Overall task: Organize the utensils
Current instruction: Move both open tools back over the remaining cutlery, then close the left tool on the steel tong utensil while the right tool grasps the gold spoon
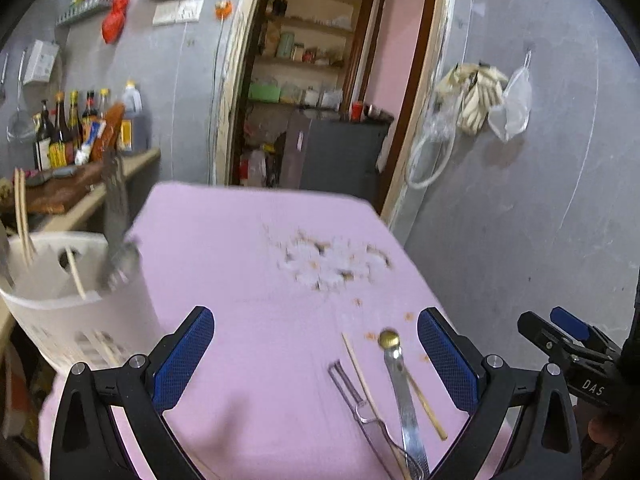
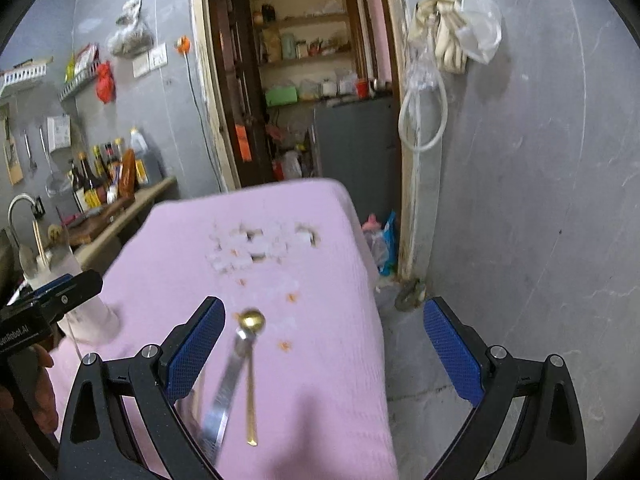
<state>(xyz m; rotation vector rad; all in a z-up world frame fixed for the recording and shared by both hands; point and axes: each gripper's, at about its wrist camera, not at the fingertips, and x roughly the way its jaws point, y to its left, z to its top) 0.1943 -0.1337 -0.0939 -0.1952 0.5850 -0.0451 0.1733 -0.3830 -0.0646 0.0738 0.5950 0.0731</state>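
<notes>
Several utensils lie on the pink-covered table: a gold spoon, a flat steel utensil crossing it, a two-pronged metal fork and a wooden chopstick. My left gripper is open above the cloth, with the utensils near its right finger. A white utensil holder at the left holds chopsticks and a metal utensil. My right gripper is open. The gold spoon and steel utensil lie by its left finger, nothing between the pads. Each gripper shows in the other view: the right gripper, the left gripper.
A worn white patch marks the cloth's middle. A counter with sauce bottles runs along the left wall. Behind the table is an open doorway. The table's right edge drops to the grey floor beside the grey wall.
</notes>
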